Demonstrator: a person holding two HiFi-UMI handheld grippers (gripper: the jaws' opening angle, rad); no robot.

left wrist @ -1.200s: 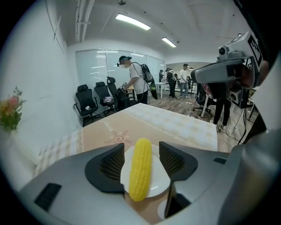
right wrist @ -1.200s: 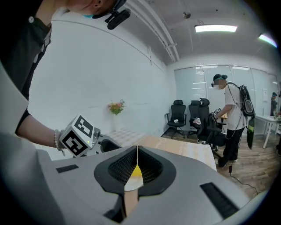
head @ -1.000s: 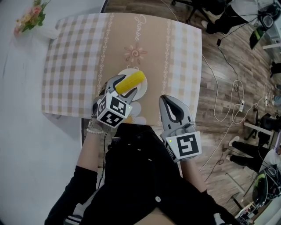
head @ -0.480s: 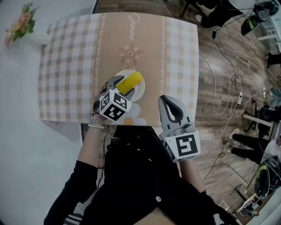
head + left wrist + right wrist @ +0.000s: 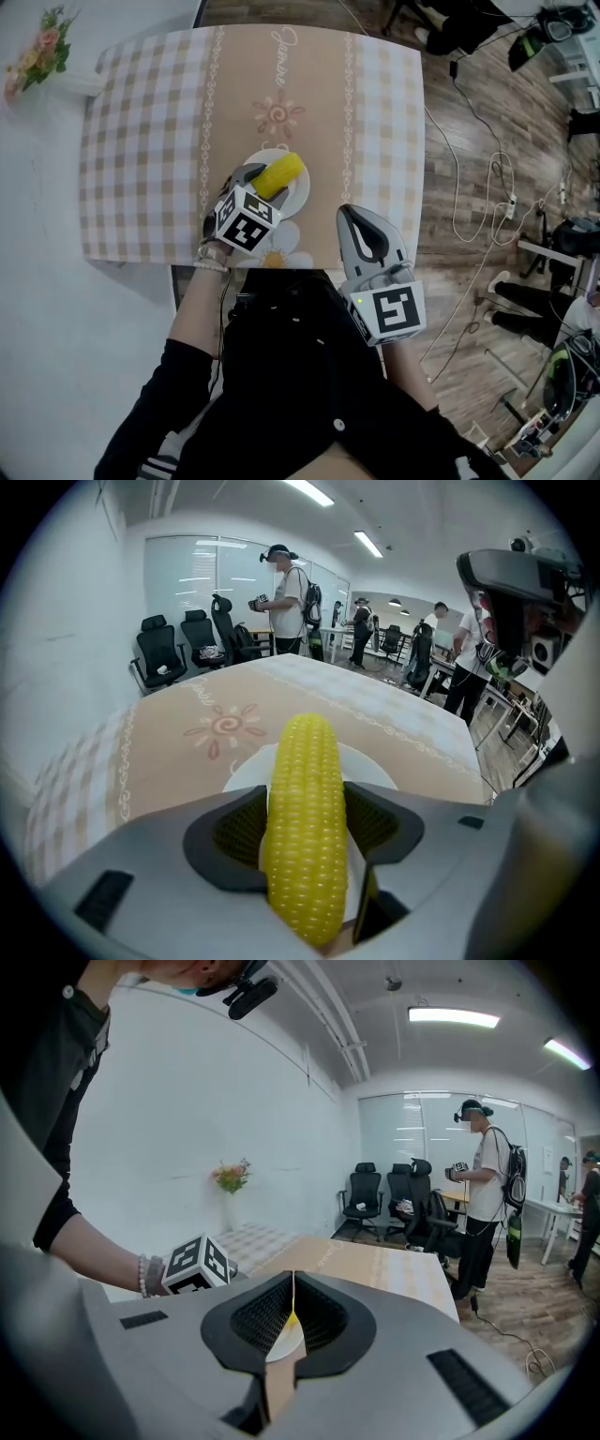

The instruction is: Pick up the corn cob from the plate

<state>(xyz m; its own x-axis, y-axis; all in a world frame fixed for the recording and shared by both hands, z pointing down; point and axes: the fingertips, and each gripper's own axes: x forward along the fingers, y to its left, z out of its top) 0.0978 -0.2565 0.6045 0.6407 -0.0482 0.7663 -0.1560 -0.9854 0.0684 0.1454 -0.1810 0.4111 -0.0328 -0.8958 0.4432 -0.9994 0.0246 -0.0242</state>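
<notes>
The round white plate [image 5: 302,199] is largely covered by the yellow corn cob [image 5: 284,172] and the grey left gripper [image 5: 262,187]; in the right gripper view only a sliver of it is seen.

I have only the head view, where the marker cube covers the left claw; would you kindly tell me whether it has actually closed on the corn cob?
Observer: Yes. In the left gripper view, the left claw has both jaws pressed against the sides of the corn cob.
Operator: Thank you. Where is the plate relative to it?
Observer: The white plate shows under and behind the cob; I cannot tell whether they touch.
Operator: And the right claw?
Observer: The right gripper view shows the right claw with its jaws together, holding nothing.
</notes>
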